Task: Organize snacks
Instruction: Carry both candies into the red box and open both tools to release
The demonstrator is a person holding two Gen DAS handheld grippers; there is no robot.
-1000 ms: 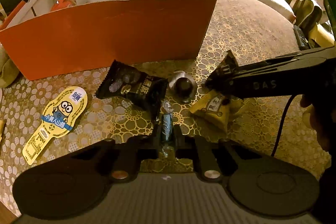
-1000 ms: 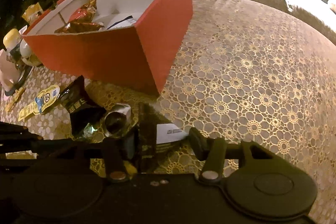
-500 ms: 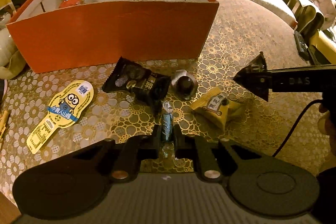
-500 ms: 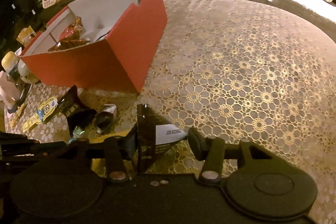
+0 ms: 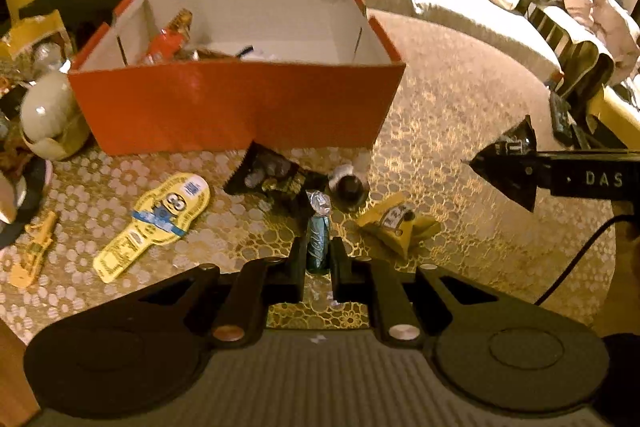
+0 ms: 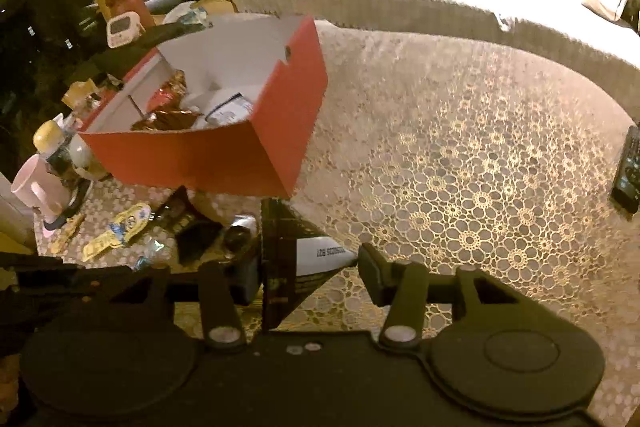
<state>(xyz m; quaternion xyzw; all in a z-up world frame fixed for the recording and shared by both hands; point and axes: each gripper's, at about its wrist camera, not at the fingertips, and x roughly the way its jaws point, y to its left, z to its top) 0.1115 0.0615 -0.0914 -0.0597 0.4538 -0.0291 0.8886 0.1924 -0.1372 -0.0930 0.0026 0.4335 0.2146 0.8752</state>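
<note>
Snacks lie on the table (image 5: 460, 131) ahead of both tools. Left tool (image 5: 318, 259) grips a blue candy (image 5: 319, 241); right tool (image 6: 308, 263) pinches a black triangular packet (image 6: 288, 247). Red box (image 5: 240, 107) beyond.

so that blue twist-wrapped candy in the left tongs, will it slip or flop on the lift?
The blue candy looks small, probably light. The left tongs clamp its body, so that part likely stays put. Its crinkly twisted end sticks out free and may flop. The shiny wrapper could be slippery.
</note>
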